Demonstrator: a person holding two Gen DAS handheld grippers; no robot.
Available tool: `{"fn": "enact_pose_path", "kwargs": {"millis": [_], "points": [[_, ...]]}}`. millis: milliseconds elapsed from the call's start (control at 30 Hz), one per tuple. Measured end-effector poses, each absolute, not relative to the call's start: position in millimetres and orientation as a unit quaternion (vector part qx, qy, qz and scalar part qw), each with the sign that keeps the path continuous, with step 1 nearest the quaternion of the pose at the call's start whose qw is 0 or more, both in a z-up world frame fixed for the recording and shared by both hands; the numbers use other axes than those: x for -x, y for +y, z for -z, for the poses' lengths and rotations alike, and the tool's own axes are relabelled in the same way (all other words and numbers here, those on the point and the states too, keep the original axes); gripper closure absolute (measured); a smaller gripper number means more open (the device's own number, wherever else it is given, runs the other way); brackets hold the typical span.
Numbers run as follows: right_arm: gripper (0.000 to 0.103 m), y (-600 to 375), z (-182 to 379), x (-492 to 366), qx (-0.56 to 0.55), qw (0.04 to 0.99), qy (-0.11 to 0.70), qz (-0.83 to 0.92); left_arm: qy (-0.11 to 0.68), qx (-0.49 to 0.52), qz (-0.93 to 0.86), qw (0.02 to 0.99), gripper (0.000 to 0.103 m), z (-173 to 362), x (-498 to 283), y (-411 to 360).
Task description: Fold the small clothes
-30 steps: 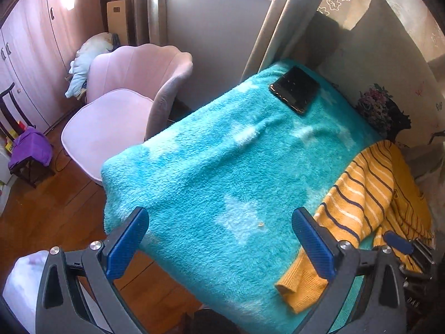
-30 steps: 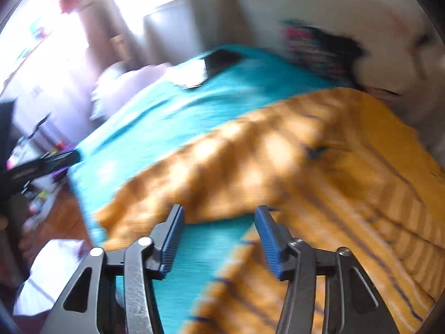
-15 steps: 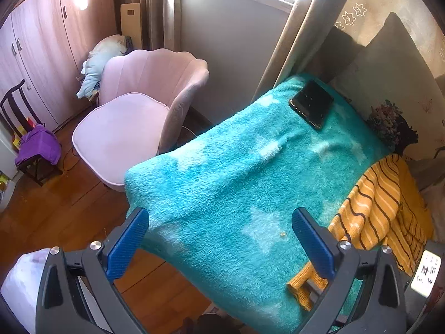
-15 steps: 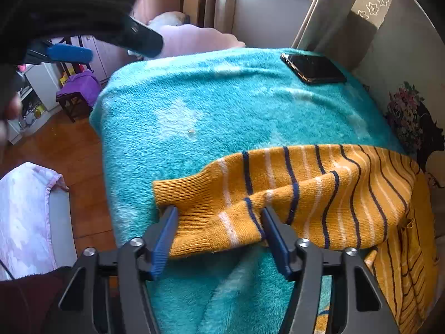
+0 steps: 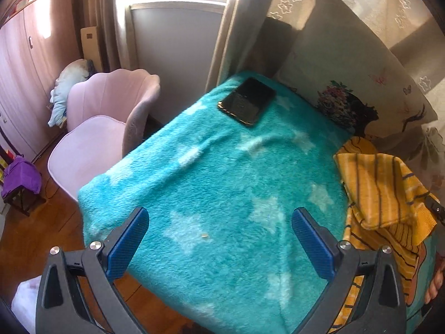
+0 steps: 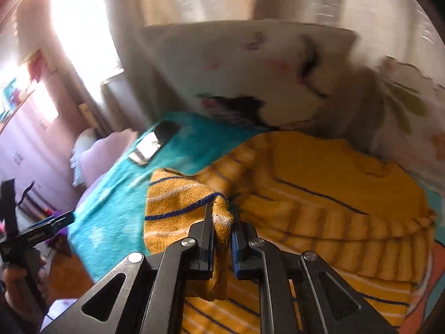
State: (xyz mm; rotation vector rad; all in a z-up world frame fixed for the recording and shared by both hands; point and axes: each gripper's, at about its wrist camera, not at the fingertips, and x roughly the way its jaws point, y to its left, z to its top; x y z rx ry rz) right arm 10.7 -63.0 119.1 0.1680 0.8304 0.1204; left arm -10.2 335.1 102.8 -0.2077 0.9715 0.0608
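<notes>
The sleeve cuff of the yellow striped sweater is pinched between the fingers of the right gripper, whose jaws have just been closing onto the knit; the sleeve is raised and draped back toward the sweater body, which lies bunched just beyond the fingers against the printed pillow. The left gripper is held wide open with nothing between its fingers, above the turquoise fleece blanket on the bed; the sweater is off to the right of its fingers, and a dark phone lies well beyond them.

The sleeve fold appears to be under way. It would be done well if the cuff were carried across the chest and laid flat before release, the grip being kept on the ribbed edge so no slack bunches. The body could be pinned or smoothed by the free gripper, since the knit is rumpled.
</notes>
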Motion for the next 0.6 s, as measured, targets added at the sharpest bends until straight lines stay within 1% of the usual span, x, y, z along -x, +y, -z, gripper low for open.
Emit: {"fn": "enact_pose_path", "kwargs": {"millis": [133,200,267,333,367,400,433,567,600], "points": [[0.093,-175.2,-89.9,-3.0,-0.109,0.895,0.427,0.062,0.475,0.085,0.009,0.876,0.001,-98.6,9.5,293.9],[0.091,-222.2,-60.3,-3.6,-0.127,0.871,0.463,0.107,0.481,0.075,0.028,0.873,0.001,-95.6,10.0,271.8],[0.084,-256.1,-34.8,0.3,-0.151,0.843,0.496,0.145,0.485,0.060,0.046,0.871,0.001,-92.6,11.4,247.3],[0.078,-276.3,-31.2,16.9,-0.195,0.841,0.481,0.153,0.487,0.046,0.062,0.870,0.001,-89.4,14.8,227.1],[0.072,-281.9,-33.0,24.3,-0.209,0.844,0.470,0.151,0.490,0.040,0.068,0.868,0.001,-86.5,16.8,217.7],[0.061,-285.7,-34.4,30.8,-0.216,0.847,0.462,0.152,0.495,0.036,0.073,0.865,0.001,-82.6,18.2,210.7],[0.057,-285.1,-35.7,35.6,-0.219,0.850,0.455,0.150,0.502,0.034,0.079,0.861,0.001,-76.8,19.6,202.8],[0.057,-280.8,-43.1,46.3,-0.231,0.862,0.435,0.121,0.533,0.031,0.091,0.841,0.001,-51.6,26.2,181.6],[0.054,-273.7,-45.9,43.7,-0.232,0.866,0.430,0.105,0.539,0.031,0.093,0.836,0.001,-46.4,29.1,177.2]]}}
